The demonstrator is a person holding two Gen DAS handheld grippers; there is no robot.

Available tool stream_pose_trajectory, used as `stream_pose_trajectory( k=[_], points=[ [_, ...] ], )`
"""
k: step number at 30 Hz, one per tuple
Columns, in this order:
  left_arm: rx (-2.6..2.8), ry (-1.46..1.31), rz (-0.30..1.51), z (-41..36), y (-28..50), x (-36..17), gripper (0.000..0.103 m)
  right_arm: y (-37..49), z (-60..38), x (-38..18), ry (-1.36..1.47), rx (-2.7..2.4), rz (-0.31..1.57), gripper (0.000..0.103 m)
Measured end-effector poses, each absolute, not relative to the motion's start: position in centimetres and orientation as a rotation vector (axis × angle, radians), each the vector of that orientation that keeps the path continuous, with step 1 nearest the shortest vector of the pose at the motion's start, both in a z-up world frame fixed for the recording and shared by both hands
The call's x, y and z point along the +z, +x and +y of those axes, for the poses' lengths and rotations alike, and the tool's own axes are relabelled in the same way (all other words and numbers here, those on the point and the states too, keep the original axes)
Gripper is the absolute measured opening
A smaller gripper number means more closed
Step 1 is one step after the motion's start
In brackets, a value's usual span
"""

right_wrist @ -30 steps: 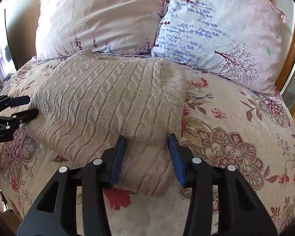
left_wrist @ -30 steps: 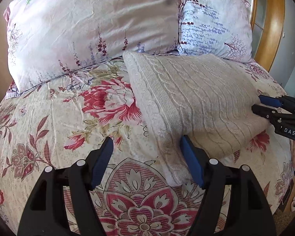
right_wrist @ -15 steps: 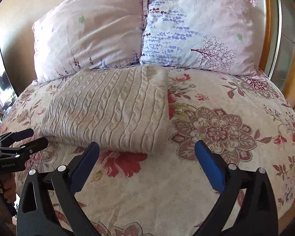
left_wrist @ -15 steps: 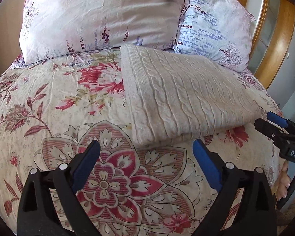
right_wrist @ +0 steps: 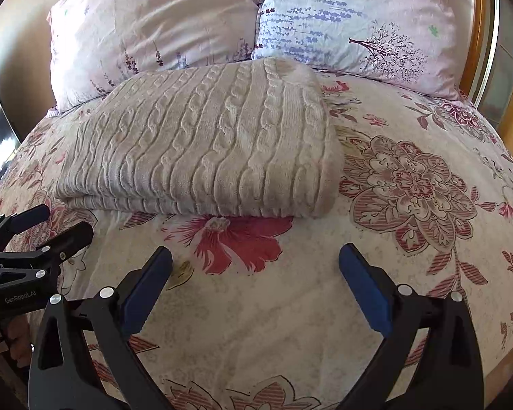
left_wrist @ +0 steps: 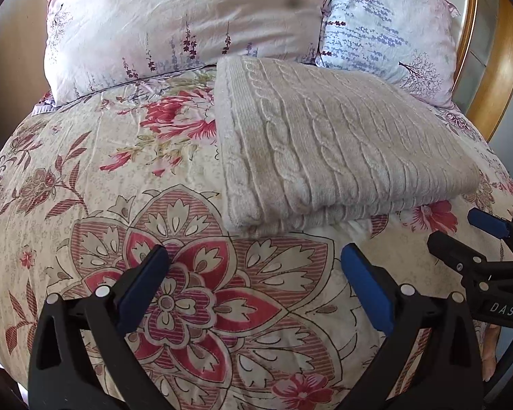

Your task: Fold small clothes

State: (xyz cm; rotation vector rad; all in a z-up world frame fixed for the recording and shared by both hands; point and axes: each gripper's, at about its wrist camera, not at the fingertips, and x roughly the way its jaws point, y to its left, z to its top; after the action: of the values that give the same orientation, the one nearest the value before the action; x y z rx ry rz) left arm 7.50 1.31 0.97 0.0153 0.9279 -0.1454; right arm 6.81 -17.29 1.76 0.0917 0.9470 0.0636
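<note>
Two grippers hung over the bed with nothing between their jaws. We saw the left gripper [left_wrist: 254, 273] with its jaws spread wide, having just been opening, and only the floral bedspread [left_wrist: 85, 177] lay in the gap. The folded cable-knit sweater [left_wrist: 325, 143] sat just ahead of those jaws and a little toward the right one, its near folded edge close to the tips but not touching them. The right gripper [right_wrist: 254, 271] also stood with its jaws wide apart after opening, over bare bedspread and a red printed flower, and the same sweater [right_wrist: 208, 143] lay ahead of them, reaching further past the left jaw than the right. Each gripper showed at the edge of the other's view, off to the outer side of the near jaw and level with the sweater's front edge. Beyond the sweater, two pillows stood side by side, a pink pillow [left_wrist: 188, 20] and a bluish pillow [left_wrist: 390, 27], against a wooden headboard [left_wrist: 496, 68].
</note>
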Motion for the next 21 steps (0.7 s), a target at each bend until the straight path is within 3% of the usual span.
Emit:
stream_pose_trajectory(
  k=[21],
  points=[
    [-0.129,0.055,0.935,0.97,7.75,0.66,0.101,6.99,-17.30,1.34,0.058,0.042,0.942,0.102]
  ],
)
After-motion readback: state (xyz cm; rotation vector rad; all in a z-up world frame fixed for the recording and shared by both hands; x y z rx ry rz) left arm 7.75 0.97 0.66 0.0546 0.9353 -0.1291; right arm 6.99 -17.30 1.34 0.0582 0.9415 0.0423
